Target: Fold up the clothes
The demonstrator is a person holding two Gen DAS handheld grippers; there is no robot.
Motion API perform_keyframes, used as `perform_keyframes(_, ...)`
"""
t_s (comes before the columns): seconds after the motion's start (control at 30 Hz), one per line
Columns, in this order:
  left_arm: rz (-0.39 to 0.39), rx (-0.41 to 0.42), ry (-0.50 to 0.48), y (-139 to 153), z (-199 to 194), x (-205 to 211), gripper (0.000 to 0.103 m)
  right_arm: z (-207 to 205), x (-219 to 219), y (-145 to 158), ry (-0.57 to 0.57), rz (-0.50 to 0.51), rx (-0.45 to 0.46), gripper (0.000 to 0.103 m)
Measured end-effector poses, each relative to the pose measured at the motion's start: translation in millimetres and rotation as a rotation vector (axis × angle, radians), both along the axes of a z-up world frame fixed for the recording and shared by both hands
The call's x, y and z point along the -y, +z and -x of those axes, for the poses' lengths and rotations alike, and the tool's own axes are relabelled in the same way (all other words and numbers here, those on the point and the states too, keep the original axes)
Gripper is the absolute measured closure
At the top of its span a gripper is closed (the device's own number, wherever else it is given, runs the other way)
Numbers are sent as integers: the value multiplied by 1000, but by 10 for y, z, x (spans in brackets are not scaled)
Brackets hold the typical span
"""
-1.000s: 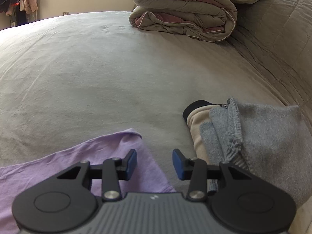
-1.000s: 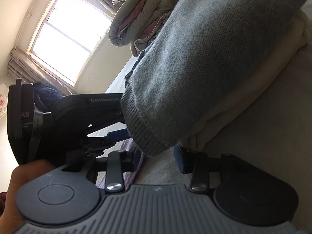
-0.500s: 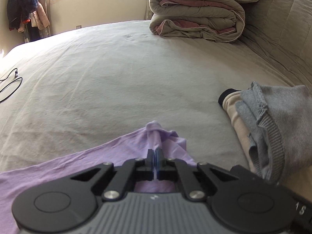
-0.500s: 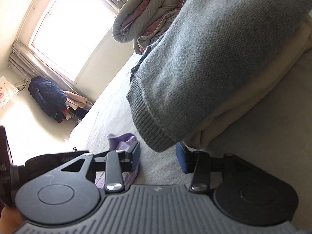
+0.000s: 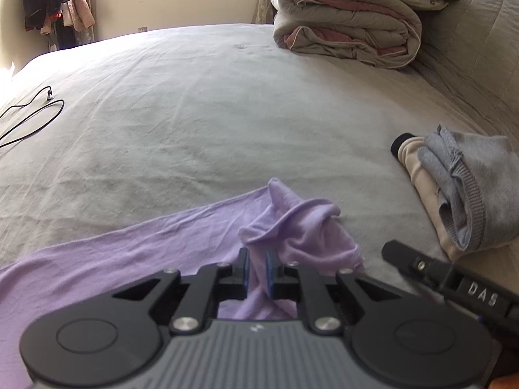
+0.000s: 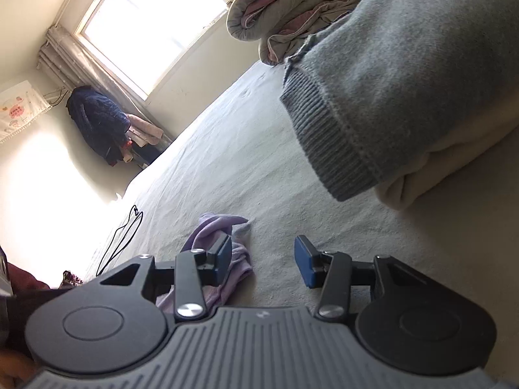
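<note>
1. The shirt (image 5: 136, 253) was plain lilac.
2. The sheet (image 5: 194, 103) was pale grey-beige, unpatterned.
3. The sweater (image 5: 480, 188), right of the left gripper (image 5: 256, 272), was grey with ribbed hem, over a cream garment (image 5: 421, 181).
4. Both grippers were black with blue pads (image 6: 303, 262).
5. The quilt (image 5: 343, 29) ahead was beige with dusty pink lining.
6. The cable (image 5: 29, 120) was black.

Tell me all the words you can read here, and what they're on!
"DAS": white letters on the right tool's black side, seen in the left wrist view.
Wall poster: pink print, too blurred to read.
Nothing else is readable, not even on the left tool.
</note>
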State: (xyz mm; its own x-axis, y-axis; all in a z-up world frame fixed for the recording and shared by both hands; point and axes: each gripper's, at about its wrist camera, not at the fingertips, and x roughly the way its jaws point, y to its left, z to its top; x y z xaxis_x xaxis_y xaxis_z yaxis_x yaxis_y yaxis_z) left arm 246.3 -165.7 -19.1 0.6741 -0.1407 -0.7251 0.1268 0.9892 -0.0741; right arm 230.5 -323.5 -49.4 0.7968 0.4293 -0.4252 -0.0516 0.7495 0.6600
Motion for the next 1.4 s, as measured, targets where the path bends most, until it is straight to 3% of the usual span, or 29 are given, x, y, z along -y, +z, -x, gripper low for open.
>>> perform_keyframes(0.17,11,37,-78,26,-226,308,52,-24,-163,-28,34,47,23,55)
perform_keyframes(0.27,-9,34,-139,-9,-349,518,51,-122,-9,-100,37,53,23,55)
perform_keyframes(0.43,-177,-11,-183,-135,-422,801,50,82,181,-217,37,37,19,55)
perform_keyframes(0.47,-192,-22,-178,-158,-435,810,52,109,190,-225,37,37,20,55)
perform_keyframes(0.6,-174,-43,-140,-200,-462,722,87,203,236,-256,36,39,23,55)
perform_keyframes(0.7,-146,-20,-125,-176,-429,618,99,220,251,-258,37,37,24,55)
perform_keyframes(1.1,27,171,-246,185,-105,312,100,297,323,-227,78,-65,77,52)
perform_keyframes(1.27,57,196,-259,248,42,209,100,322,342,-206,119,-125,115,50)
perform_keyframes(1.4,133,209,-276,256,132,79,100,344,320,-184,148,-143,159,50)
